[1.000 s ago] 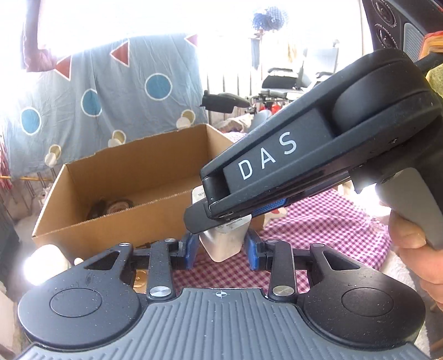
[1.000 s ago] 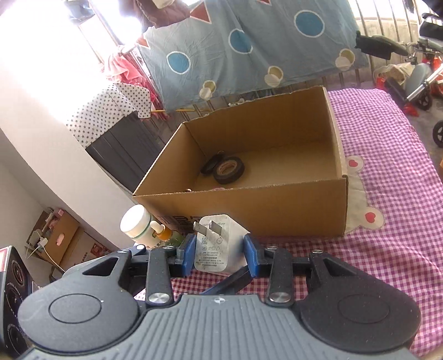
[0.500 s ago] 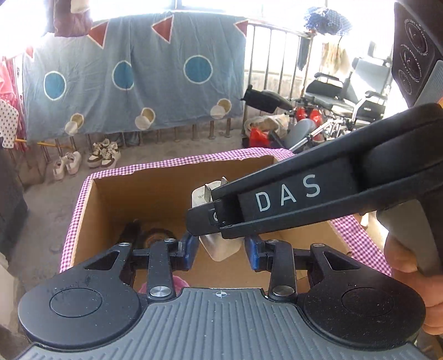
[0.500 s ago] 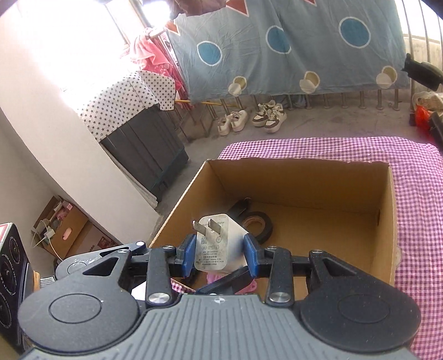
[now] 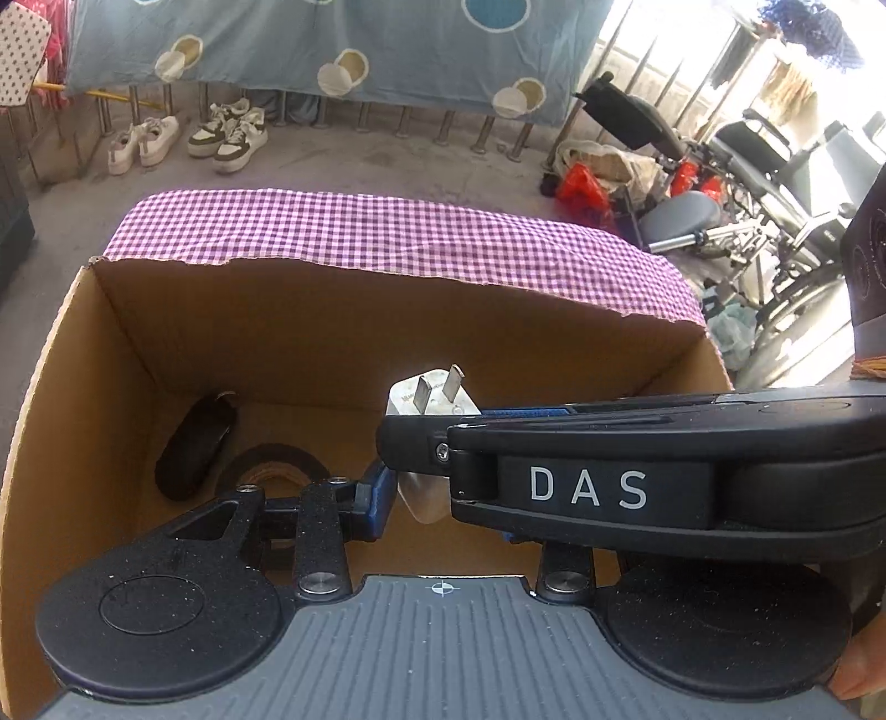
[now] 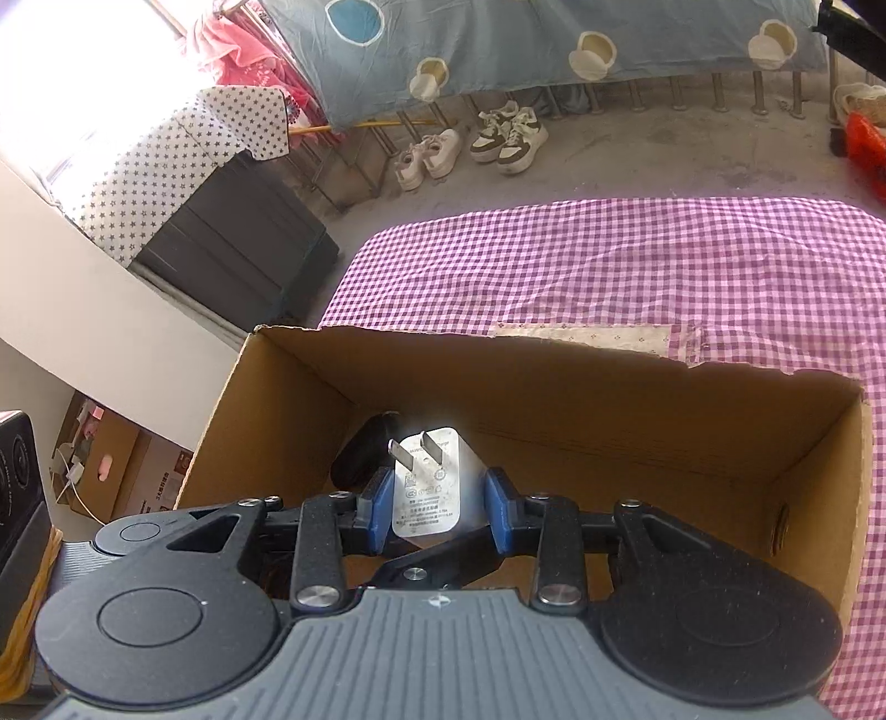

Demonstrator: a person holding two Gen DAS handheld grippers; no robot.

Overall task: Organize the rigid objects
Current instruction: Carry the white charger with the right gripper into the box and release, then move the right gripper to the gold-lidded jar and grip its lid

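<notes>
1. Over the cardboard box (image 5: 332,343), both tongs were on one white charger (image 6: 426,487). It hung prongs-up above the box's floor, not yet set down.
2. Right gripper (image 6: 440,509): narrow, both blue pads pressed on the charger's sides. Left gripper (image 5: 443,512): narrow too and almost fully closed. Its near pad (image 5: 376,498) lay against the charger's lower end. The right gripper's body hid the other pad, so I read that side as gripping rather than saw it.
3. Risk: a double grip on a small, smooth body. If one side let go late or the hands drifted apart, I'd expect the charger to twist or pop out.
4. Risk: the two tools were crossed and very close. A careless pull-out could knock them together or catch the box wall.
5. Risk: a release from this height could land the charger on the tape and send it tumbling.
6. On the box floor, toward its left: one black tape roll (image 5: 271,465) flat, another dark roll (image 5: 194,448) propped on edge at the wall. The right half of the floor looked free.
7. Beyond the box: purple checked cloth (image 5: 387,232), nothing on it in the way.
8. Farther beyond the box: sneakers (image 5: 227,133) on the floor, then a blue sheet (image 5: 332,33) over a railing. A wheelchair (image 5: 775,166) stood off to the box's right. None of it obstructed.
</notes>
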